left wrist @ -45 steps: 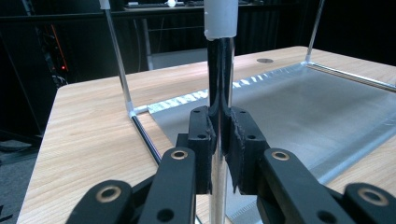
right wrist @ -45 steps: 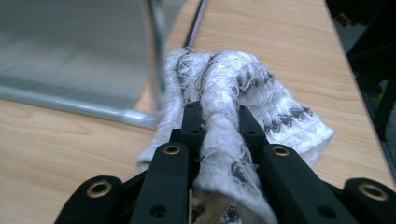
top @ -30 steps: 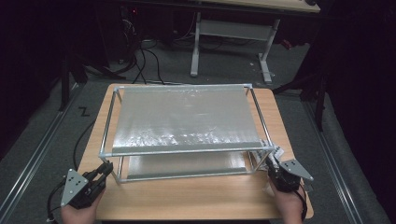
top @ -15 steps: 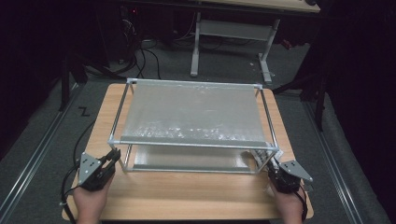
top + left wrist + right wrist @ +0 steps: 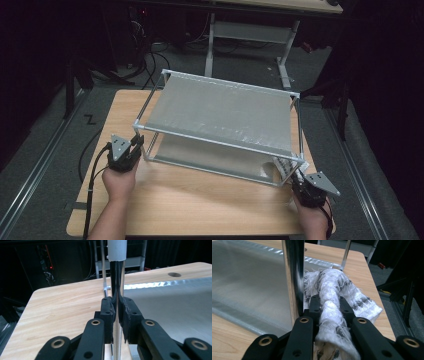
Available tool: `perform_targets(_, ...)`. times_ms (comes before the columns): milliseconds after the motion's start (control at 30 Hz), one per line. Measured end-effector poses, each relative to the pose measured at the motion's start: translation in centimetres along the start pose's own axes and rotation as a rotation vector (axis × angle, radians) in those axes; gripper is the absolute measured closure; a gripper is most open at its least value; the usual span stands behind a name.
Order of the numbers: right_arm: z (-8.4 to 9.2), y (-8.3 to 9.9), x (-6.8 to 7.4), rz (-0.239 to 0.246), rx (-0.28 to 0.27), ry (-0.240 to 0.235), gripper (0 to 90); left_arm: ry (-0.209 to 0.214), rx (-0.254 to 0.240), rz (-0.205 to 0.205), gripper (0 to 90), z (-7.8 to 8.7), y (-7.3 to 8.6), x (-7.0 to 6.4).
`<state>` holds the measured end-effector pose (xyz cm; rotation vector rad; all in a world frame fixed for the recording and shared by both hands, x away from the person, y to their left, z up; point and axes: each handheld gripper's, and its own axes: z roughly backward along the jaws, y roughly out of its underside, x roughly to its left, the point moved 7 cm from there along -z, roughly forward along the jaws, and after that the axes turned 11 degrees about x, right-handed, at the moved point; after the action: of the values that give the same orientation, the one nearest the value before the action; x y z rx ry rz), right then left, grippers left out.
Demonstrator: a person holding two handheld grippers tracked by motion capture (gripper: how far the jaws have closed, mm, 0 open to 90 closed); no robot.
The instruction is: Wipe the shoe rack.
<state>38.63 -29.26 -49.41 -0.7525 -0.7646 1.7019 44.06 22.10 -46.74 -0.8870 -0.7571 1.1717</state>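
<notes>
A two-tier metal rack (image 5: 225,112) stood on the wooden surface (image 5: 200,205), angled with its left end swung farther away. The left hand-held gripper (image 5: 134,145) was clamped on the near-left upright post (image 5: 117,285). The right hand-held gripper (image 5: 299,181) was closed on a white frayed cloth (image 5: 332,302) at the near-right post. Turning the rack well probably called for sliding it level, both grips firm. Counted: one rack, two shelves, one cloth, two grippers.

Black jaws, brass rivets, grey plates
</notes>
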Motion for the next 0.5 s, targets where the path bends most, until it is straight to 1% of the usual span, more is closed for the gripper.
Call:
perform_targets(100,0.0,0.0,0.0,-0.006,0.001,-0.001,78.4,0.006,0.008,0.016,80.8,-1.3,-0.8,0.2)
perform_targets(133,0.0,-0.1,0.1,-0.004,0.0,-0.005,78.4,-0.005,0.018,0.013,80.8,-2.0,-1.2,0.2)
perform_targets(267,0.0,0.0,0.3,0.001,0.0,-0.004,78.4,-0.004,0.029,0.022,80.8,-2.7,-1.7,0.4)
perform_targets(333,0.0,0.0,0.3,0.0,0.0,-0.006,78.4,-0.001,0.031,0.029,80.3,-2.8,-1.7,0.5)
perform_targets(367,0.0,0.0,0.4,0.003,0.002,-0.007,78.3,0.0,0.031,0.035,78.0,-2.6,-1.6,0.6)
perform_targets(400,0.0,0.0,0.5,0.007,0.003,-0.009,78.3,-0.003,0.027,0.045,73.5,-2.3,-1.5,0.7)
perform_targets(433,0.0,0.2,0.9,0.019,0.007,-0.018,78.4,-0.008,0.022,0.058,67.7,-1.8,-1.2,1.0)
perform_targets(467,0.0,0.2,0.9,0.019,0.007,-0.018,78.4,-0.015,0.021,0.058,67.7,-1.5,-1.0,1.1)
perform_targets(500,0.0,0.2,1.1,0.024,0.012,-0.02,78.4,-0.019,0.026,0.052,66.1,-0.9,-0.4,1.2)
